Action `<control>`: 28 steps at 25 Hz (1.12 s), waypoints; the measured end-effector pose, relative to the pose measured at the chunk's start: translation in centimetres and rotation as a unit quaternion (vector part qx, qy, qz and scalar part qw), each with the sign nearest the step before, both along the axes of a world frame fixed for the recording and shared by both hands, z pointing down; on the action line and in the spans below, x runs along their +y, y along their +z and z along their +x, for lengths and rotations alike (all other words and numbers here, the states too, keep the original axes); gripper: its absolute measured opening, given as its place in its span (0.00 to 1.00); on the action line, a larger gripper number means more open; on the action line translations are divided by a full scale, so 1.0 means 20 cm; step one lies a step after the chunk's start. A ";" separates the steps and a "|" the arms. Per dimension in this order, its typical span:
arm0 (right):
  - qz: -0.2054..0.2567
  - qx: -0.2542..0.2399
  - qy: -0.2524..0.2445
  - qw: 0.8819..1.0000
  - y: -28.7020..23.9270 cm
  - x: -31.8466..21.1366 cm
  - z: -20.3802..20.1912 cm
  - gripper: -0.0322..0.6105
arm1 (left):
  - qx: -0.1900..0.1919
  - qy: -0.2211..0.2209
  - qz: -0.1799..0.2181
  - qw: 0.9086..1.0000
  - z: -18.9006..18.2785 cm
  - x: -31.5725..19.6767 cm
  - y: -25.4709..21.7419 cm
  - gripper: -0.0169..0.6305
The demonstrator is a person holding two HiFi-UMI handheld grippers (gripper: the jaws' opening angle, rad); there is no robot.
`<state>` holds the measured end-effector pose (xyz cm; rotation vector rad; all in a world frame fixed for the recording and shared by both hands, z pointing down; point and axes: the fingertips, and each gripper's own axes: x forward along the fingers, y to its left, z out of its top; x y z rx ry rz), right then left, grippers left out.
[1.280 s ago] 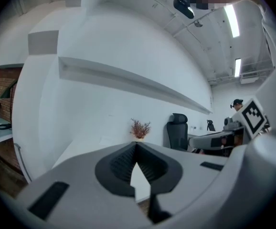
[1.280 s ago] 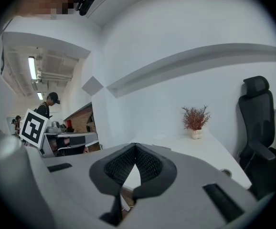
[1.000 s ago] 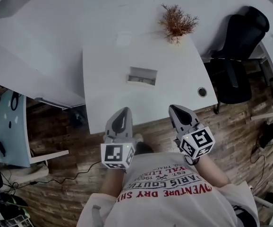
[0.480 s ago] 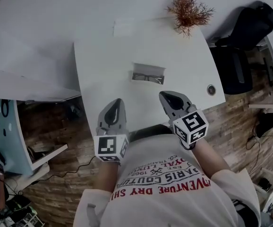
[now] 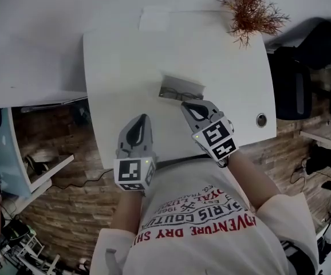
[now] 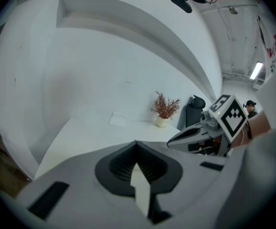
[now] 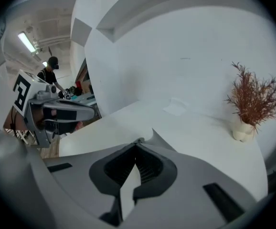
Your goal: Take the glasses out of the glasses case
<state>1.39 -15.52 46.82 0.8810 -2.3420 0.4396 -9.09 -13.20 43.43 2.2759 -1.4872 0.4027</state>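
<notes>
Hovering beside case [image 5: 181,88], right hand-held gripper [image 5: 187,106] is closed.

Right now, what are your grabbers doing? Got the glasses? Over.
Shut and empty: left gripper, right gripper. Right one close to the glasses case. The glasses inside, lid open. Nothing between.

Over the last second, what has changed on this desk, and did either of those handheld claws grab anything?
The right gripper moved forward over the table until its tip came close to the glasses case; it took hold of nothing. Both grippers are shut and empty. The left gripper stayed by the table's near edge, and the glasses lie in the open case as before.
</notes>
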 end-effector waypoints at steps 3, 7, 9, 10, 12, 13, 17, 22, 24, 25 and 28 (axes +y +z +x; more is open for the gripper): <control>0.002 0.038 -0.029 0.999 0.10 -0.07 0.00 0.06 | 0.002 -0.018 -0.010 1.000 -0.01 -0.03 0.06 0.02; -0.013 0.078 -0.080 0.994 0.21 -0.12 -0.01 0.06 | 0.010 -0.026 -0.024 0.999 0.00 -0.04 0.11 0.02; -0.015 0.099 -0.097 0.990 0.26 -0.14 -0.01 0.06 | 0.019 -0.026 -0.027 0.999 0.01 -0.04 0.12 0.02; -0.017 0.109 -0.102 0.989 0.27 -0.15 -0.01 0.06 | 0.022 -0.027 -0.028 0.999 0.01 -0.05 0.12 0.02; -0.027 0.124 -0.113 0.985 0.31 -0.15 -0.01 0.15 | 0.022 -0.031 -0.030 0.999 0.01 -0.05 0.13 0.02; -0.034 0.131 -0.121 0.983 0.33 -0.15 -0.01 0.32 | 0.020 -0.033 -0.031 0.999 0.00 -0.06 0.14 0.02; -0.042 0.152 -0.135 0.978 0.37 -0.14 -0.02 0.22 | 0.017 -0.039 -0.036 0.998 -0.02 -0.07 0.16 0.02; -0.042 0.174 -0.145 0.973 0.39 -0.16 -0.02 0.16 | 0.016 -0.041 -0.036 0.998 -0.02 -0.08 0.16 0.02; -0.047 0.179 -0.147 0.972 0.41 -0.17 -0.02 0.16 | 0.016 -0.038 -0.031 0.999 -0.01 -0.09 0.15 0.02; -0.052 0.180 -0.148 0.971 0.42 -0.16 -0.02 0.16 | 0.016 -0.037 -0.029 0.999 -0.01 -0.10 0.15 0.02; -0.055 0.189 -0.148 0.969 0.44 -0.16 -0.01 0.13 | 0.018 -0.037 -0.028 0.999 -0.01 -0.11 0.14 0.02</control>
